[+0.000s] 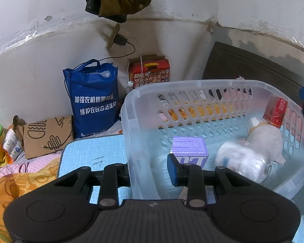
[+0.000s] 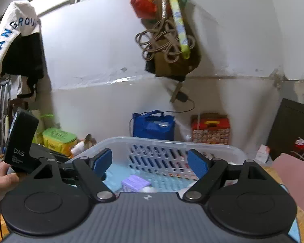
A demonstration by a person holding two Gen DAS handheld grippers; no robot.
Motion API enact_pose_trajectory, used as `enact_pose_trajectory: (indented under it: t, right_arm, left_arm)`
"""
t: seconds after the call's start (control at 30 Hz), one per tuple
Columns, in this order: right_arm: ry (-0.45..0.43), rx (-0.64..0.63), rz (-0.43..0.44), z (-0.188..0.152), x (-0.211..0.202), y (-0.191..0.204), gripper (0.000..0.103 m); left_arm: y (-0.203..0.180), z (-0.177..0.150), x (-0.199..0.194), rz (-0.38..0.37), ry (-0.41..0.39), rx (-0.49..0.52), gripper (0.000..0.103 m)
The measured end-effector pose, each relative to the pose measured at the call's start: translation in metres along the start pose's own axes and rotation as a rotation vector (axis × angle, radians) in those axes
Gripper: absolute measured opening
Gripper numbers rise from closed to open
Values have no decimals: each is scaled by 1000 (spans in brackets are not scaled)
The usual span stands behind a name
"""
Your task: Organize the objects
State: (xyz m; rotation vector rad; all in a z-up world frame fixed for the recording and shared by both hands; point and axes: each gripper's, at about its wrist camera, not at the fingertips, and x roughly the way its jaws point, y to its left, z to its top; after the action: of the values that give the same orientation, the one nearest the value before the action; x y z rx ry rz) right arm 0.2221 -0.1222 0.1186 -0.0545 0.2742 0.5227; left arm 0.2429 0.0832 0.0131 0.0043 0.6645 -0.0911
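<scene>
At lower centre of the left view, the basket (image 1: 131, 109) wall is straddled by the left tool (image 1: 149, 172), narrowed on it. The right tool (image 2: 150, 162) is held wide and empty above. Box (image 1: 189, 148) and plush (image 1: 261, 139) lie inside; the rim should be steadied while lifting.

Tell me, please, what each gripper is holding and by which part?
Right gripper: open, holding nothing. Left gripper straddles the near side wall of the basket, one finger inside, one outside; whether it clamps cannot be told.

A clear basket (image 1: 131, 141) sits on a light-blue mat (image 1: 91, 154) over floral bedding (image 1: 20, 182).
</scene>
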Motion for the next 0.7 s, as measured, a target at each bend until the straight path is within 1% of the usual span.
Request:
enact_pose_trajectory:
  t: [0.2, 0.37, 0.43, 0.7]
  right_arm:
    - [-28, 61, -18, -8, -22, -20, 96]
    - [-32, 61, -33, -9, -29, -26, 99]
    - [-31, 47, -46, -8, -27, -27, 102]
    - [5, 43, -77, -9, -21, -29, 103]
  left_arm:
    - [0, 1, 1, 1, -2, 0, 36]
    - [0, 1, 1, 3, -1, -1, 36]
    - [0, 0, 1, 3, -2, 0, 36]
    - [1, 1, 1, 3, -3, 0, 36]
